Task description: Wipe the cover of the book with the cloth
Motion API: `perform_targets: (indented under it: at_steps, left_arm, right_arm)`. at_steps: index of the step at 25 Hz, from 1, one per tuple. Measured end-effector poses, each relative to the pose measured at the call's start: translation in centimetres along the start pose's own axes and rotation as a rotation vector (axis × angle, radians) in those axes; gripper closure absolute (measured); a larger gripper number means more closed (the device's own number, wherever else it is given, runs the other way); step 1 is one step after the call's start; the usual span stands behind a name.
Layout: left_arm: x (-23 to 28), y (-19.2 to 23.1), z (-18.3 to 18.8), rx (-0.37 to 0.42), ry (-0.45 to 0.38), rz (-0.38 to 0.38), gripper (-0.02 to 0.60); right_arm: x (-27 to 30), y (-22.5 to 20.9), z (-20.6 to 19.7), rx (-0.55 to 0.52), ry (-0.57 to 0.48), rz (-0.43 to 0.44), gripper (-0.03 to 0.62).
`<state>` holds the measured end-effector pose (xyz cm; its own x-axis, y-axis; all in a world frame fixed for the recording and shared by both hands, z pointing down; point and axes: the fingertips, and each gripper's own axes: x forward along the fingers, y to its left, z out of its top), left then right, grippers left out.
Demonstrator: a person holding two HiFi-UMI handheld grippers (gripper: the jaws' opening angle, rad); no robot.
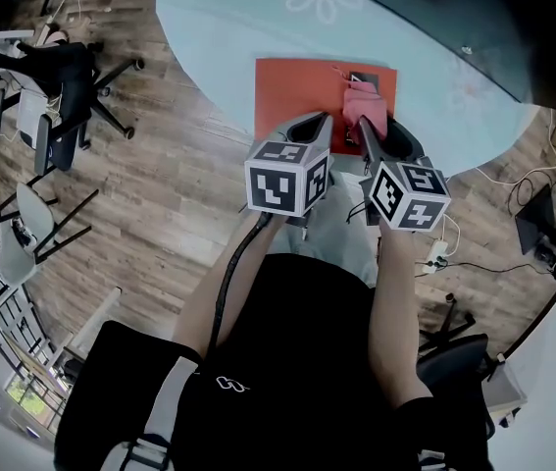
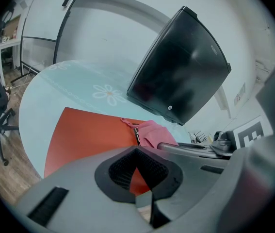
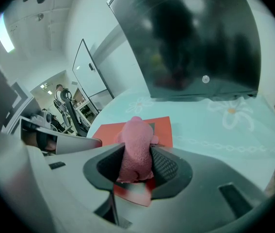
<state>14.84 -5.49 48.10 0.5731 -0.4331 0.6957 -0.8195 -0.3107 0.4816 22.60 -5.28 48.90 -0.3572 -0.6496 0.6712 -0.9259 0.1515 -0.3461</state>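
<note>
Right gripper [image 3: 135,155] pinches pink cloth [image 3: 136,137] over red book [image 3: 159,128]; left gripper [image 2: 137,163] closed

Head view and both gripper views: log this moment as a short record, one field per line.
book: red, lying flat on the light blue table, near its front edge
cloth: pink, bunched, over the book's right part
right claw: shut on the cloth
left claw: shut, empty, over the book's near part
behind: large black screen tilted on the table
</note>
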Motion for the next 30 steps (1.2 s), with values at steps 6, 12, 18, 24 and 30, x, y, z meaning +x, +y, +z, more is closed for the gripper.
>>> perform_targets:
  at_steps: [6,12,18,24,30]
  left_arm:
    - [0.8,-1.3,-0.1,-0.001,-0.004,-0.002,0.570]
    - [1.6,-2.7,-0.2,0.001,-0.003,0.000,0.569]
    - [2.1,-4.1,-0.3,0.002,-0.015,0.005,0.570]
    - [1.3,-3.9,-0.5,-0.018,-0.037,0.032,0.571]
    - [-0.7,-2.7,-1.1,-0.028,-0.051,0.037,0.570]
  right_arm:
    - [-0.6,-1.3,0.1,-0.003,0.000,0.000,0.437]
    - [-1.3,-3.0,0.2,-0.002,0.000,-0.006,0.437]
    - [-2.2,-4.9,0.3,0.012,-0.008,-0.020,0.437]
    - [-2.8,-5.3,1.2,0.011,-0.029,-0.014,0.437]
    - [-2.3,-2.4,2.0,-0.005,-0.046,0.022,0.437]
